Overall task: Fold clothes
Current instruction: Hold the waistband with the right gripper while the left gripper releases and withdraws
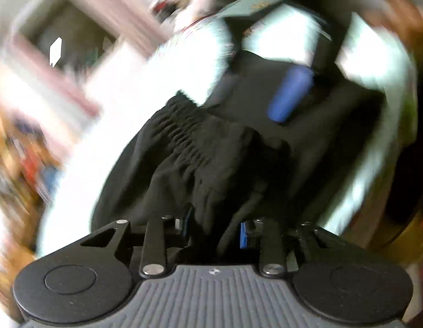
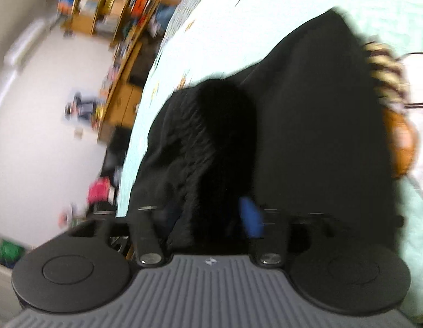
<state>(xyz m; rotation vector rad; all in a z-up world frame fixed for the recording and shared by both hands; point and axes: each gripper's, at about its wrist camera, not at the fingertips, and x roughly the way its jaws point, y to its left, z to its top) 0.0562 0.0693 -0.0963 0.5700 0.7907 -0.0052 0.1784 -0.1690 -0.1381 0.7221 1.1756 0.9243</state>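
I have black shorts (image 1: 200,147) caught in both tools, held up off the pale mint bedspread (image 2: 211,27). My left tool (image 1: 215,231) is closed on bunched black cloth just below the gathered elastic waistband (image 1: 181,134); the fabric fills the gap between its blue-padded fingers. My right tool (image 2: 211,218) is likewise clamped on a thick bunch of the same garment, whose far part drapes down onto the bed. In the left wrist view I can see the other tool's blue pad (image 1: 290,93) further along the cloth, so the two grips are apart on the same piece.

Both views are smeared by motion, so I judge the garment is being swung or carried. Whether this is spreading it out or bringing one half over the other, I cannot settle from here. Either way, doing it well means keeping both grips firm, holding the waistband edge taut and level between the tools, and letting the hanging cloth settle flat on the bed without twisting.

Beside the shorts lies something striped yellow and black (image 2: 383,63). A wooden shelf unit (image 2: 110,8) stands against the wall. I can read no brand, label or writing; all is too blurred.
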